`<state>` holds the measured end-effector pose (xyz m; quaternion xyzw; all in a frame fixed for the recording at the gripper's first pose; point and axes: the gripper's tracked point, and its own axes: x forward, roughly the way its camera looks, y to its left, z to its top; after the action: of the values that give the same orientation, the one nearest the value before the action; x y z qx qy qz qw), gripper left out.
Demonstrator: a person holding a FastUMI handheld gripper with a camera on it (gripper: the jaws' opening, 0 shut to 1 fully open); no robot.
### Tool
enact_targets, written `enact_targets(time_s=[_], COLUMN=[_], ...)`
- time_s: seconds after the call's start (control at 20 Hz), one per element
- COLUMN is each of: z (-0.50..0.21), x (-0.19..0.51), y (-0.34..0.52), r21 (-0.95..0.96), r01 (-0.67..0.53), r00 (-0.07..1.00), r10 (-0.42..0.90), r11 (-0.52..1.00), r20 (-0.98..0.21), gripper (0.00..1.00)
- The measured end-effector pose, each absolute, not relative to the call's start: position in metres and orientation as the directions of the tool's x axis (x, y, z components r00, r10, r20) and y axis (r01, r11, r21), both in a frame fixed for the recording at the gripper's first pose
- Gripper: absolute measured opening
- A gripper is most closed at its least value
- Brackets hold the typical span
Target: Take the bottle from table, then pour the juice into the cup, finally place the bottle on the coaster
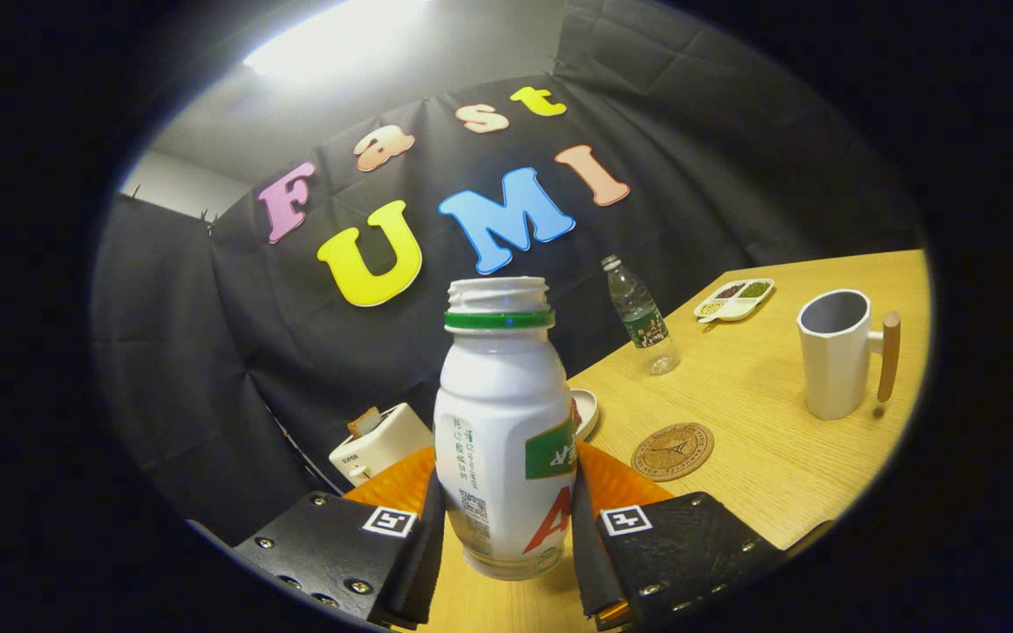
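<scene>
Your tool (506, 527) grips the lower body of an uncapped white plastic juice bottle (504, 413), both fingers pressing its sides. It looks light, smooth and slightly squeezable; keep hold low and firm. The white cup (834, 356) stands beyond the coaster (672, 451) on the counter (788, 440).

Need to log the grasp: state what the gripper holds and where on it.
The gripper is shut on the white juice bottle, one finger on each side of its lower body, near the base.

White uncapped bottle (505, 431) upright; round coaster (672, 451) and cup (836, 354) beyond it.
</scene>
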<state>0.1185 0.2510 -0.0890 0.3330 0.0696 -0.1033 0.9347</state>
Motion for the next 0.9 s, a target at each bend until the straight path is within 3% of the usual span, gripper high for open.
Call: enact_targets(time_s=[0.9], z=[-0.081], x=[0.121], y=[0.177], r21=[0.888], r01=[0.221], r00=[0.969], r10=[-0.192], r11=[0.403], r20=[-0.155], gripper=[0.61])
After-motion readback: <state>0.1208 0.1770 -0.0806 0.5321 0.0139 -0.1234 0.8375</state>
